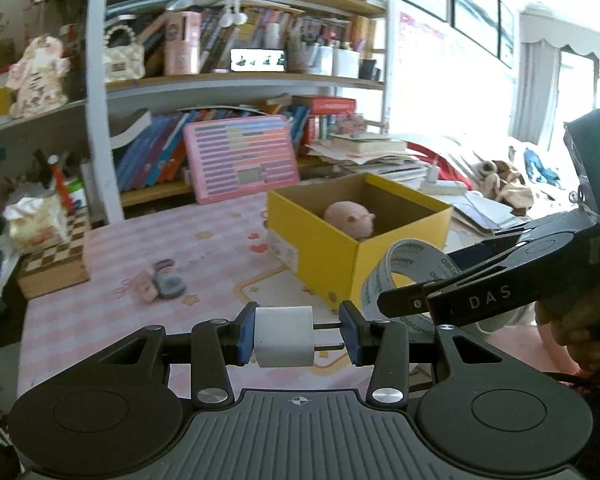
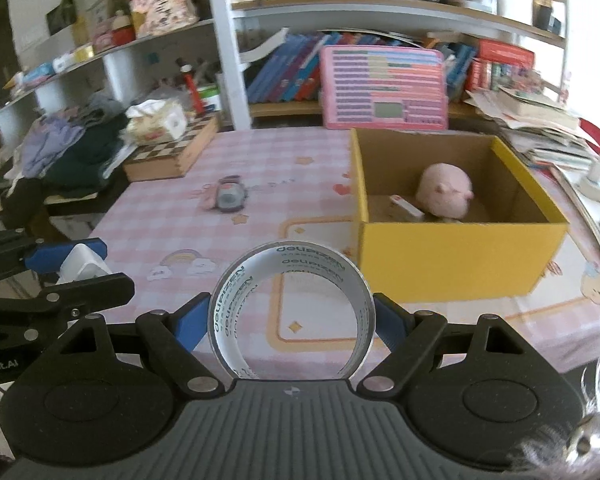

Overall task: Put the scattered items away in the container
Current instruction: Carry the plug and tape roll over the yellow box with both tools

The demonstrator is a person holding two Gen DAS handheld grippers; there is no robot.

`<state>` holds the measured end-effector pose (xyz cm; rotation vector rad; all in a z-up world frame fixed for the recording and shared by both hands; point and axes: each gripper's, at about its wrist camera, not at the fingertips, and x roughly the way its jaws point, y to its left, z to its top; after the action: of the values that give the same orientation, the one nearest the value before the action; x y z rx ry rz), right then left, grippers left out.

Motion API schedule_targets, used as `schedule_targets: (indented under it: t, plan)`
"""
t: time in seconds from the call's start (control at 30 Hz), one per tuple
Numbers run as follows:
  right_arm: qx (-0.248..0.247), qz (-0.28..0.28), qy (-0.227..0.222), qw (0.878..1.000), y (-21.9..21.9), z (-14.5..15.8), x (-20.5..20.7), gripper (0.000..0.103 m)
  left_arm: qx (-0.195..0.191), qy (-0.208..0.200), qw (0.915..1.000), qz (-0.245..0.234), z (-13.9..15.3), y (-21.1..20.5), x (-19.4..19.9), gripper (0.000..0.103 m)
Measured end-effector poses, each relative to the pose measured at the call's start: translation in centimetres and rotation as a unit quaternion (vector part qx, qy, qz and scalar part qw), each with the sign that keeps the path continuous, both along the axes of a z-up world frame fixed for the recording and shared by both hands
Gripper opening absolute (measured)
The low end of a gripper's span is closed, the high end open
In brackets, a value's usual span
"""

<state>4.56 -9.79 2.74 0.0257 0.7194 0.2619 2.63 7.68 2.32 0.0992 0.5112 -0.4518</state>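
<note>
The left gripper point(image 1: 298, 336) squeezes a white plug point(image 1: 284, 336) and the right gripper point(image 2: 292, 320) squeezes a tape roll point(image 2: 290, 308); either could bump the yellow box point(image 2: 460, 256) wall and drop.

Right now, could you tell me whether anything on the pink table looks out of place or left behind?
Yes: a small grey watch-like item lies loose on the tablecloth, left of the yellow box, not yet tidied. The left gripper holds a white plug; the right gripper holds a tape roll.

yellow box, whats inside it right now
Inside the yellow box: a pink plush pig and a small white stick-shaped item beside it. The near wall hides the floor just behind it.
</note>
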Motion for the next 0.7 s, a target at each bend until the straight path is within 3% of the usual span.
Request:
schedule_targets:
  t: [0.7]
  plan:
    - [0.002,-0.070,0.019,0.997,-7.6,-0.4,-0.9,0.083,-0.001,0.004,0.9972,-0.075,0.0,-7.1,1.8,0.042]
